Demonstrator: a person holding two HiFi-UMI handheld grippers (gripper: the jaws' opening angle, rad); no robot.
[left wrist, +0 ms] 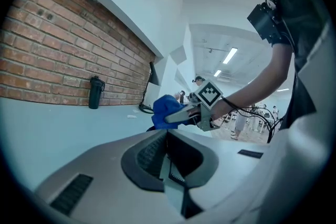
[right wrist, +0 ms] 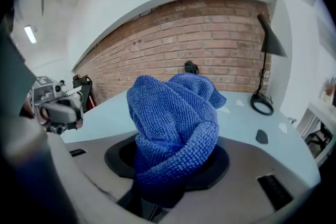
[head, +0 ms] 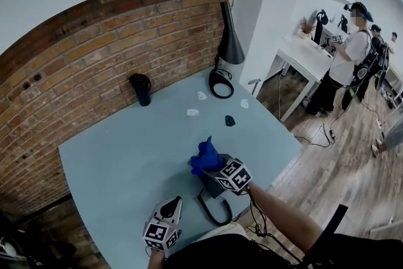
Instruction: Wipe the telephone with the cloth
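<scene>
Blue cloth (right wrist: 176, 128) bunched in R gripper (right wrist: 157, 194), above dark phone (head: 210, 186).

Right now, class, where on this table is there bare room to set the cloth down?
Widest bare patch: the table's left half, between the black cup and the telephone. A narrower strip runs along the right edge, past the small black piece. Crowded: around the lamp base with the small white pieces, and the near edge by the telephone's cord.
</scene>
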